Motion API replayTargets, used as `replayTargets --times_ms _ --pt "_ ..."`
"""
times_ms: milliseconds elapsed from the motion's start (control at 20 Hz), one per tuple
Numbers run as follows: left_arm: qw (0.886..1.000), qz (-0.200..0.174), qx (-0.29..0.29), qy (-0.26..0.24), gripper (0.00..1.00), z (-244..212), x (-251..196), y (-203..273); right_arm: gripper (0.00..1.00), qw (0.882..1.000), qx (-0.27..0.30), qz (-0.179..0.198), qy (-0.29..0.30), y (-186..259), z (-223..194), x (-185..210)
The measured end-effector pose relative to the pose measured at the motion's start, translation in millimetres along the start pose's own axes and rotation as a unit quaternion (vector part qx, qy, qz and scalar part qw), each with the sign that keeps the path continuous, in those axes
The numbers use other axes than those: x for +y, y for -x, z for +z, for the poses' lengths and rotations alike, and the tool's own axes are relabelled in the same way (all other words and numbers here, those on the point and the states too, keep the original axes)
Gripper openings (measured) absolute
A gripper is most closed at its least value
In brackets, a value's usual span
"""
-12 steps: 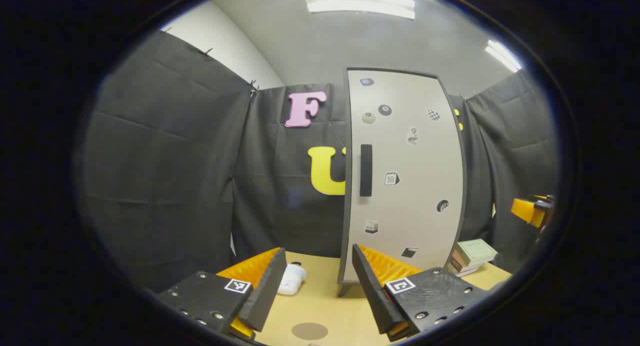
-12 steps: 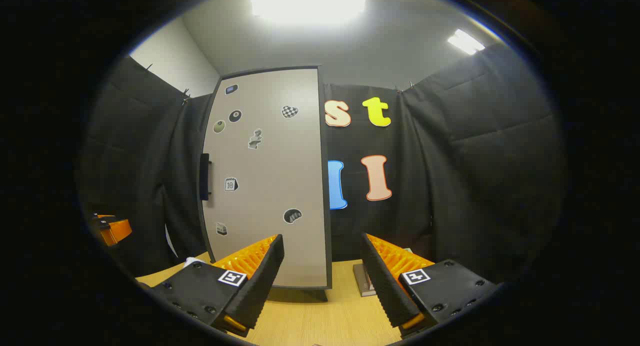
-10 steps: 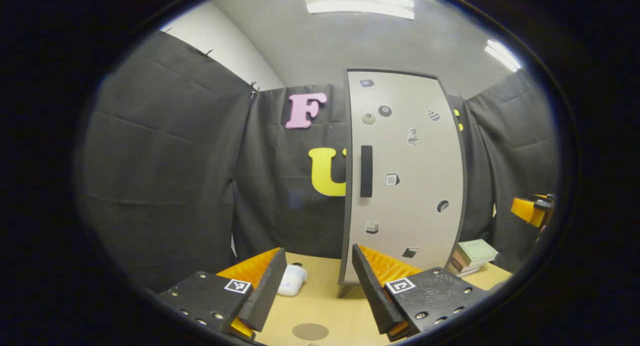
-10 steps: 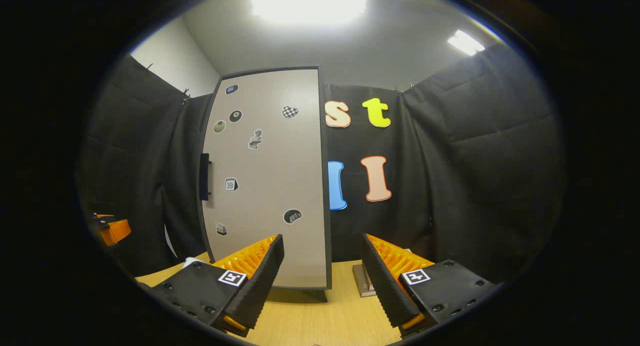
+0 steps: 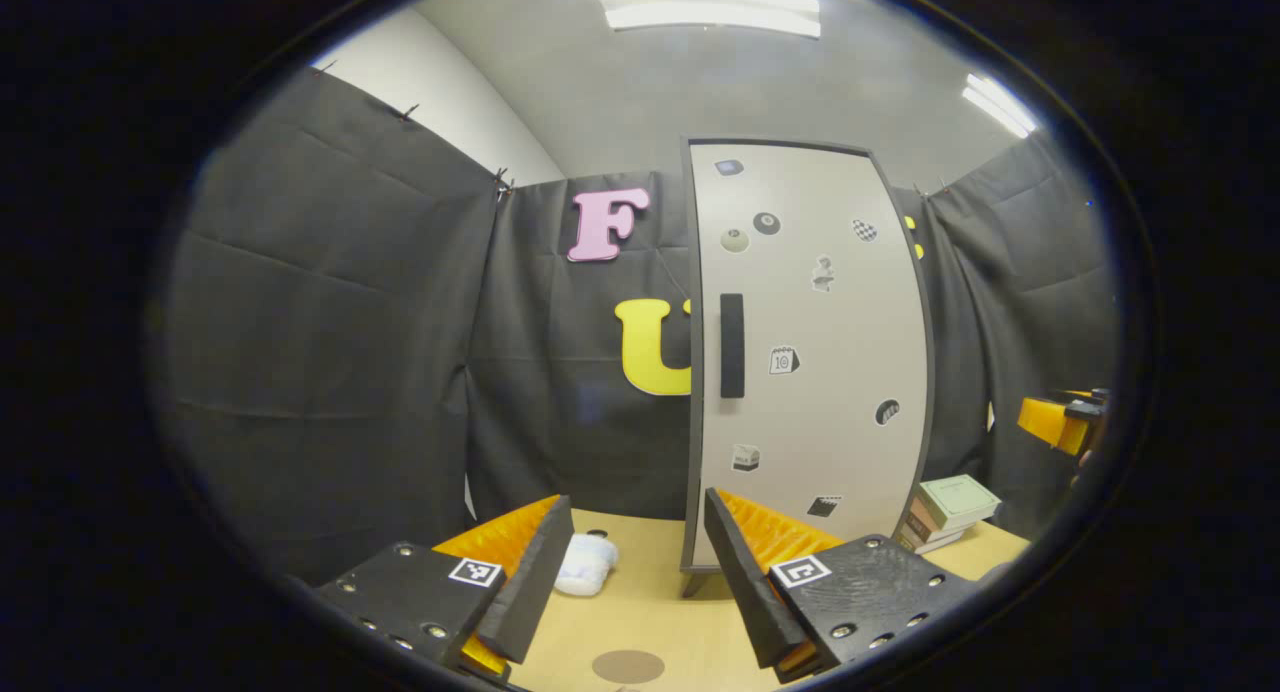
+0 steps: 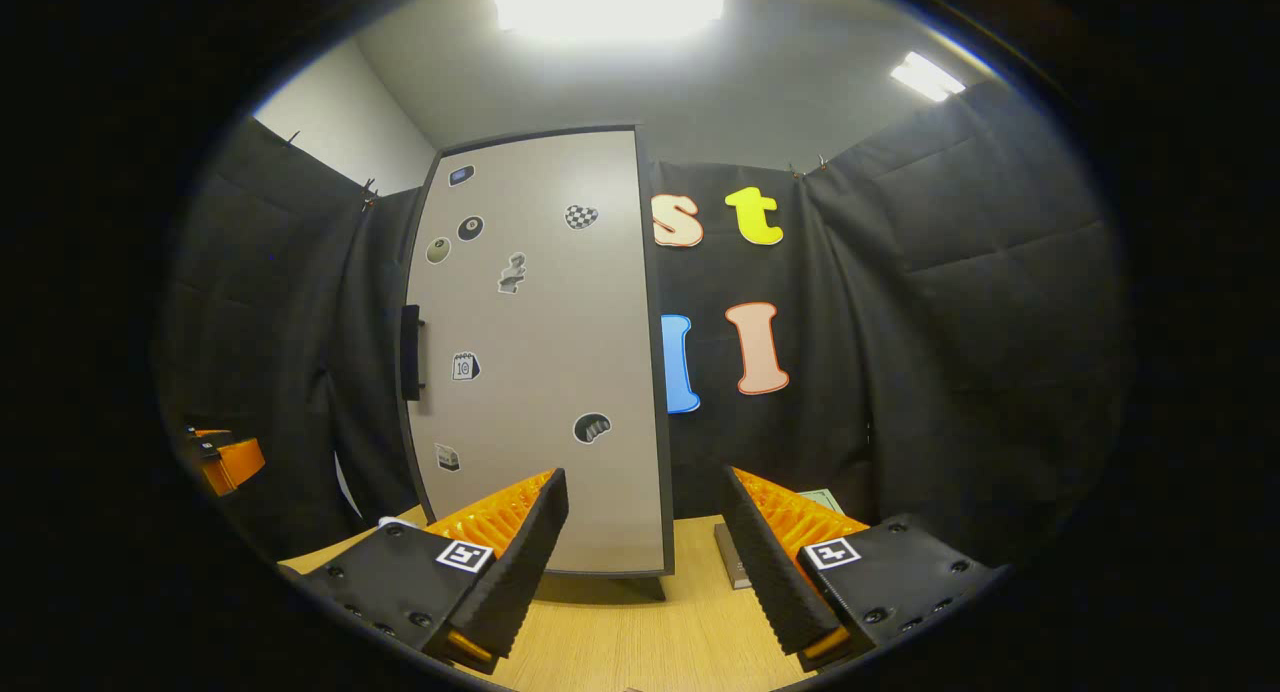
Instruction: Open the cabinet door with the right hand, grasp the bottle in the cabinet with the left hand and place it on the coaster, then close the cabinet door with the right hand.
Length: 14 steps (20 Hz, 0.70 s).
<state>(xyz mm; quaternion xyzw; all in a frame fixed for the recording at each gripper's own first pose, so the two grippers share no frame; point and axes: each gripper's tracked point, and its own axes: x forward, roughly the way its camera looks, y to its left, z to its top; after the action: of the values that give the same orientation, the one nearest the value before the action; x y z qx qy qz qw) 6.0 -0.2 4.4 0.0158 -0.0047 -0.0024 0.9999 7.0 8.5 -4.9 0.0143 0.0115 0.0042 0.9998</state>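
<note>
A tall pale cabinet (image 5: 810,352) with stickers on its shut door stands on the wooden table (image 5: 650,612); its dark vertical handle (image 5: 732,344) sits at the door's left edge. The right gripper view has the same cabinet (image 6: 540,352) ahead and to the left, handle (image 6: 409,352) on the far left edge. A round brown coaster (image 5: 627,665) lies on the table between my left gripper's fingers. My left gripper (image 5: 630,572) is open and empty, short of the cabinet. My right gripper (image 6: 645,552) is open and empty, also short of the door. The other gripper (image 5: 1060,422) hangs at the far right.
A white crumpled cloth (image 5: 587,564) lies on the table left of the cabinet. A small stack of books (image 5: 950,507) sits right of the cabinet, also books (image 6: 740,562) behind my right gripper's finger. Black cloth walls close in the booth on all sides.
Both cameras have drifted slightly; the cabinet sits a touch lower and nearer in each view. Door still shut, both grippers unchanged.
</note>
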Motion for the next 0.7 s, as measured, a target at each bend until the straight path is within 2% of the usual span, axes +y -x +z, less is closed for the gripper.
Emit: replayTargets --times_ms 300,700 --pt "1.000 0.007 0.000 -0.005 0.80 1.1 9.1 -2.2 0.97 1.000 0.001 0.010 0.000 -10.2 2.7 13.4" --pt "0.999 0.040 0.004 -0.020 0.80 -5.1 51.9 10.3 0.97 0.998 -0.013 0.065 0.001 -47.4 31.8 70.5"
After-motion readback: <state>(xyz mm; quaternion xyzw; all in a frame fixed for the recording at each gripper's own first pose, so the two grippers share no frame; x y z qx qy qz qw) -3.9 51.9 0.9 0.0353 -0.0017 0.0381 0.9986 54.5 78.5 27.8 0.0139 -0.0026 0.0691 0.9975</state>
